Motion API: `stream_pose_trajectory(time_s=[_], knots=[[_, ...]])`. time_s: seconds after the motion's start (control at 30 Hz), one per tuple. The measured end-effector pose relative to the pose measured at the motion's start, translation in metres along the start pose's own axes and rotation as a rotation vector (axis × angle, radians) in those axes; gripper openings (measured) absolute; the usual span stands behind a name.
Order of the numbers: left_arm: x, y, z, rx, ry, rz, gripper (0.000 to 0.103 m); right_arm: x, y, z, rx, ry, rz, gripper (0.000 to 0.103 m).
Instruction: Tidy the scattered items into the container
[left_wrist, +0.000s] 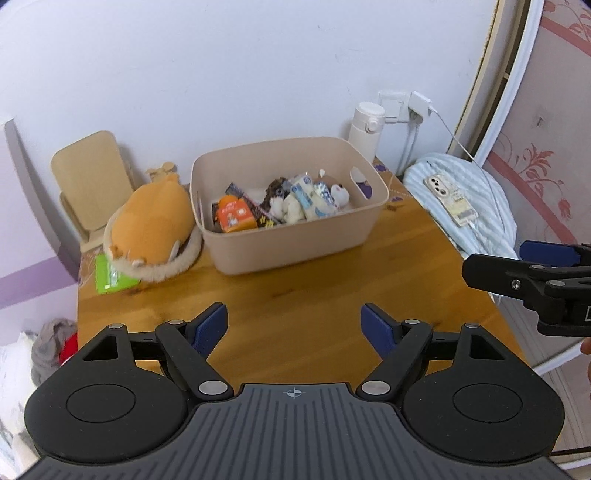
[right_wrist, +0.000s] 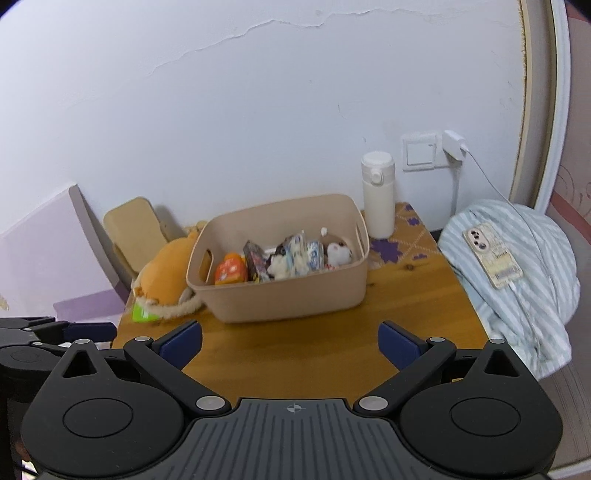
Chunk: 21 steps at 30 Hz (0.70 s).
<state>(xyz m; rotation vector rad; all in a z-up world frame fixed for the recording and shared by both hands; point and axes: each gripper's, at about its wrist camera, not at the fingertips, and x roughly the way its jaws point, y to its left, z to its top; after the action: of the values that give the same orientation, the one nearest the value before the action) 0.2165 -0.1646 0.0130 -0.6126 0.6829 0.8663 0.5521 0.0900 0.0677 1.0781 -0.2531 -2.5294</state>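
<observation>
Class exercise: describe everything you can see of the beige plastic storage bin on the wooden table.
The beige plastic storage bin is rectangular with rounded corners, open-topped, with slot handles cut in both end walls. It stands upright on the wooden table near the wall, part-filled with snack packets and small plush toys. An orange plush toy lies against its left end; a white bottle stands behind its right corner.

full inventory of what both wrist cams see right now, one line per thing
bin: 1, beige, table centre, holding small toys and packets
orange plush: 1, orange and cream, touching the bin's left side
green packet: 1, green, partly under the plush
bottle: 1, white, upright behind the bin
phone: 1, cream, on striped bedding right of the table, cable plugged in
wooden stand: 1, pale wood, against the wall
table: 1, brown wood
left claw: open, empty
right claw: open, empty
</observation>
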Motion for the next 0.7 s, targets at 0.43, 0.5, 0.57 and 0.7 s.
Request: stream_pose_trajectory(time_s=[0.43,0.5,0.57,0.7], knots=[[-0.054,-0.029,-0.057,-0.081,0.032,0.074,0.081,-0.066,0.002,-0.046,-0.043,0.021,-0.008,0.102],[-0.066,-0.036,-0.065,-0.092,0.032,0.079,0.081,-0.077,0.002,-0.055,-0.047,0.021,-0.002,0.102],[-0.079,-0.043,-0.073,-0.099,0.029,0.081,0.081,-0.087,0.001,-0.064,-0.044,0.032,0.004,0.102],[-0.101,-0.061,-0.091,-0.08,0.021,0.096,0.081,-0.108,0.0,-0.085,-0.019,0.049,0.023,0.102]])
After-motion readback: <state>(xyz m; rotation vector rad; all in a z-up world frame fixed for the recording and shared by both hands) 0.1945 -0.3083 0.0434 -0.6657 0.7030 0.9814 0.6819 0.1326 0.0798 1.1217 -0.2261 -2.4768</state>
